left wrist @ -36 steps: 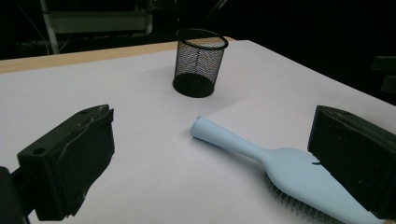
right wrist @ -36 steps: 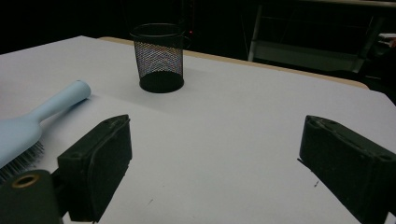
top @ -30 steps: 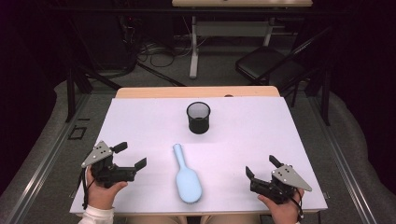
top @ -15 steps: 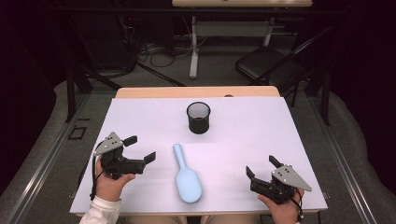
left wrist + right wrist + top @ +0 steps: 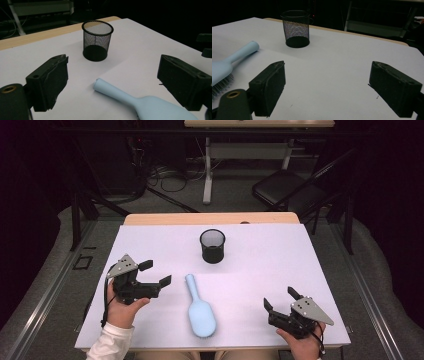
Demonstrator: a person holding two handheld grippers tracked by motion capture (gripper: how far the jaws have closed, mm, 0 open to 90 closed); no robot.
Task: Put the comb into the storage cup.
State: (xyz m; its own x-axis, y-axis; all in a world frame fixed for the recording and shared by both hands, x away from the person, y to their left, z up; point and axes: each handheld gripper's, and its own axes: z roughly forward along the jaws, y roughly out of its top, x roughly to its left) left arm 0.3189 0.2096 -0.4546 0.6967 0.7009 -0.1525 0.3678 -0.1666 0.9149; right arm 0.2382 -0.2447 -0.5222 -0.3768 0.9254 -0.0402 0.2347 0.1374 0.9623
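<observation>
A light blue hairbrush [image 5: 197,307] lies flat on the white table cover [image 5: 270,260], handle pointing away from me and bristle head near the front edge. Behind it a black mesh cup [image 5: 212,246] stands upright. My left gripper [image 5: 156,273] hovers just left of the brush handle, open; its jaws have just been closing a little with nothing between them. The left gripper view has the brush handle [image 5: 117,92] and the cup [image 5: 97,40] ahead. At the front right my right gripper [image 5: 279,298] rests, open and holding nothing, its jaws also just closing slightly. Its view has the brush [image 5: 227,65] at the left and the cup [image 5: 296,27] ahead.
A strip of wooden tabletop [image 5: 210,218] shows beyond the white cover. On the floor behind stand a black chair [image 5: 287,190], a white desk leg [image 5: 207,167] and loose cables [image 5: 165,172]. Bare white cover lies between the cup and my right gripper.
My left gripper has moved to the right and away from the front edge, closer to the brush handle. The right gripper, brush and cup have stayed put.
</observation>
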